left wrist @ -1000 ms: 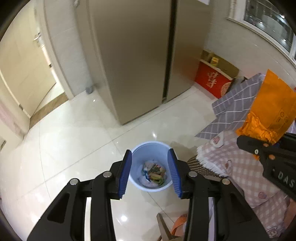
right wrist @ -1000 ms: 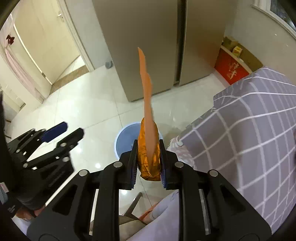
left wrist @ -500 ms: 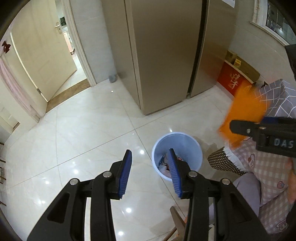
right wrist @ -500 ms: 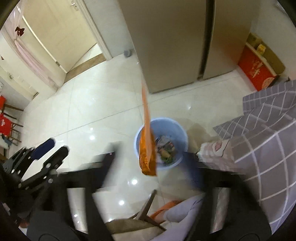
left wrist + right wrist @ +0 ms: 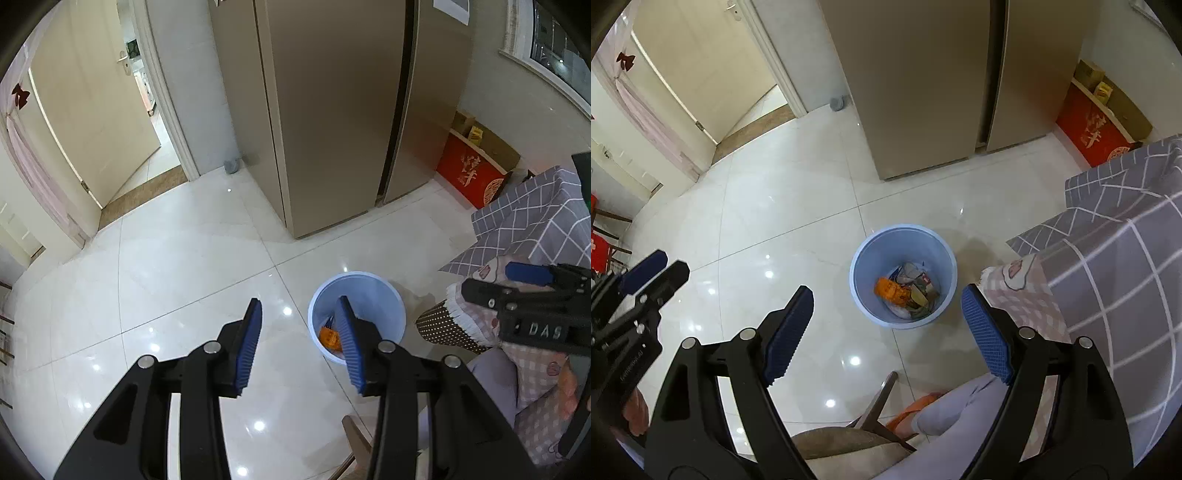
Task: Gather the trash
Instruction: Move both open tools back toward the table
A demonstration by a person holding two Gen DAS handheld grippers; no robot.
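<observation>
Fingers (image 5: 986,332) of right gripper (image 5: 886,332) just sprung wide, empty; left gripper (image 5: 299,347) part-open, empty. Orange wrapper (image 5: 891,288) in blue bin (image 5: 862,254), at twelve o'clock of right gripper.

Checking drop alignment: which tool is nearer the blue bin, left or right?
Right, as far as the views show. The right tool hangs open almost over the blue bin, orange wrapper inside. The left tool sits off to the bin's side, nothing between its pads.
</observation>
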